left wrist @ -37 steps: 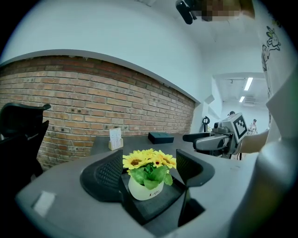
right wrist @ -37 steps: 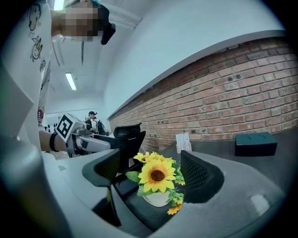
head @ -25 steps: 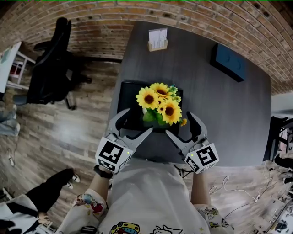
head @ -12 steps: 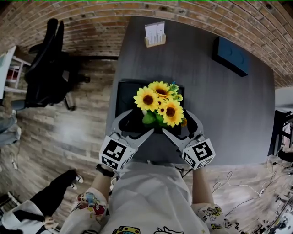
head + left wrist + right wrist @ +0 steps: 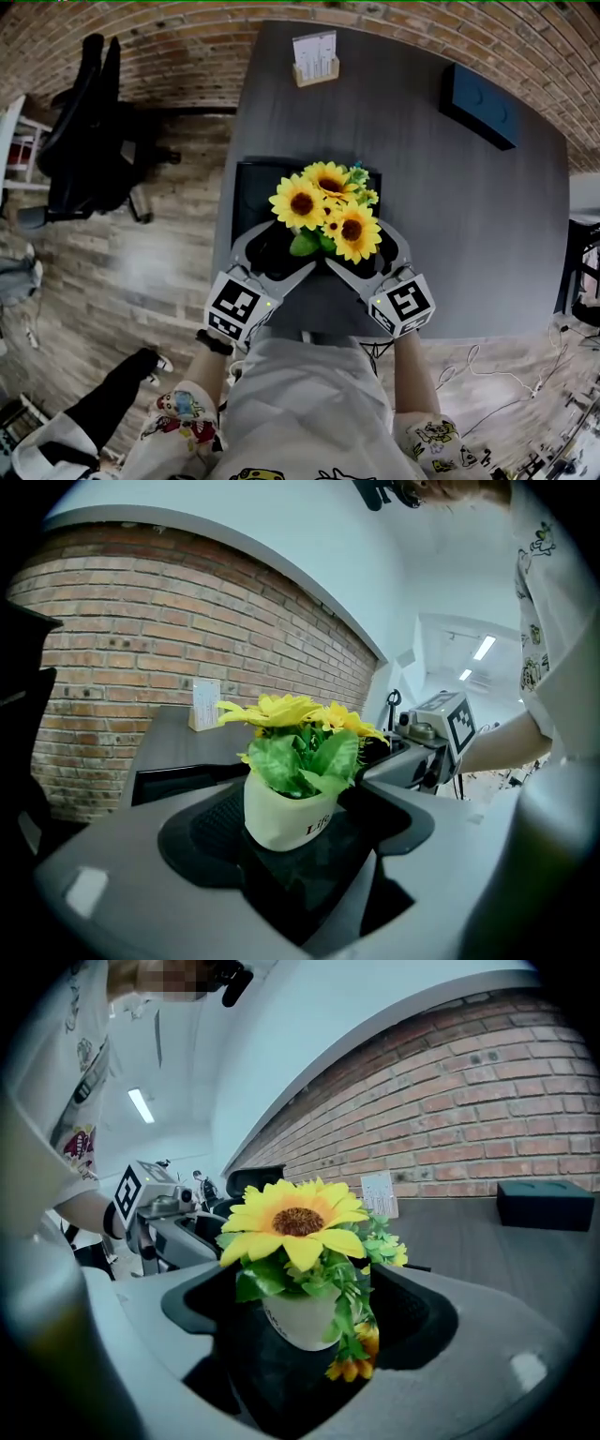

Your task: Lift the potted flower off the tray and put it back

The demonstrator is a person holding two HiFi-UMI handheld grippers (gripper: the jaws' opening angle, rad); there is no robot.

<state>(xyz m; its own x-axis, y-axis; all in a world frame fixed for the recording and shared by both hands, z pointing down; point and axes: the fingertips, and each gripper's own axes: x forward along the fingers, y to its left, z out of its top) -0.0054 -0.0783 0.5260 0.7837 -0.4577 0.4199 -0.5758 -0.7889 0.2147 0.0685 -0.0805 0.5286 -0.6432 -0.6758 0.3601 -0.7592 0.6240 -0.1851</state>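
One potted flower, yellow sunflowers in a white pot, sits at the near edge of a black tray on the dark counter. The left gripper and right gripper flank it, each with fingers spread wide and the pot between them; whether they touch it cannot be made out. Farther back on the counter stand a card holder and a blue box. An office chair stands off to the left.
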